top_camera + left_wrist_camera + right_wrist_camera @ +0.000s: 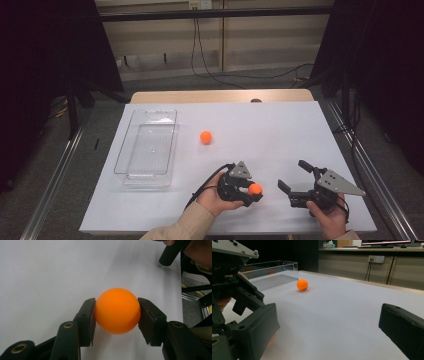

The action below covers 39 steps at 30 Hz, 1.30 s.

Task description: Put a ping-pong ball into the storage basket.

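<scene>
High view, left gripper [248, 188]: near the front edge of the white table [280, 130], jaws clamped on an orange ball [255, 188], one jaw to each side.
High view, right gripper [296, 181]: just to the right of the left one, jaws spread wide, nothing between them.
High view, the rest: a second orange ball [206, 137] lies loose mid-table; a clear plastic bin [148, 147] sits at the left, and looks empty from here.
Left gripper view: the held ball [117, 310] is squeezed squarely between both pads [91, 320], low over the white surface; whether it is off the table I cannot tell.
Right gripper view: its own jaws stand far apart; beyond them lie the loose ball [302, 285] and the bin [273, 273] behind it.
Step in hand: I'd say the grasp is made and the carry comes next.
Next move: likely lift, swing left over the bin's rim and let go inside; the free ball would follow.
</scene>
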Each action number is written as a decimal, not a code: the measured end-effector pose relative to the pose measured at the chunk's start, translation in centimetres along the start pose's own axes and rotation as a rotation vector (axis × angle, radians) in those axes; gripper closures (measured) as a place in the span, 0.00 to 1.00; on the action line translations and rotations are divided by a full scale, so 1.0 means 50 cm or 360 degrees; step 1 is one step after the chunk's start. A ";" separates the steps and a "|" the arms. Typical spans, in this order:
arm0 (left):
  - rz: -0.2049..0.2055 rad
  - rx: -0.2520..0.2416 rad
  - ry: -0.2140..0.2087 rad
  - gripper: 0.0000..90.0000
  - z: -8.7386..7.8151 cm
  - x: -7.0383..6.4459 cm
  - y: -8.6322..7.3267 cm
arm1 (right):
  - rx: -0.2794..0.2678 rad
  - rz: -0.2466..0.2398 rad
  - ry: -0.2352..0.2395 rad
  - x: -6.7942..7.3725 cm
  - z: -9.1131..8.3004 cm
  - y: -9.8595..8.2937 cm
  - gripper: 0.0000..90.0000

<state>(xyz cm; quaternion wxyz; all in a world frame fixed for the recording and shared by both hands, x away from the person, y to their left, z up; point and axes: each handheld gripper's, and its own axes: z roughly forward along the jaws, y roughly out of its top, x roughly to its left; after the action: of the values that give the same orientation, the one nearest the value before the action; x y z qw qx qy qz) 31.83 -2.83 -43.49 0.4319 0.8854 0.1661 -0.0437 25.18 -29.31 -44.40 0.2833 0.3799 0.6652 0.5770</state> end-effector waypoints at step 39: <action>-0.0095 -0.0037 0.0039 0.57 -0.042 0.023 0.002 | -0.0001 0.0000 0.0003 0.000 0.000 0.001 0.02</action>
<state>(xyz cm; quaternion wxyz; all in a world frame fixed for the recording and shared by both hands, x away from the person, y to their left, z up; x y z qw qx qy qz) 32.82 -0.95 -42.35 0.4386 0.8755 0.1981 -0.0437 25.16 -29.30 -44.37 0.2827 0.3794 0.6652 0.5776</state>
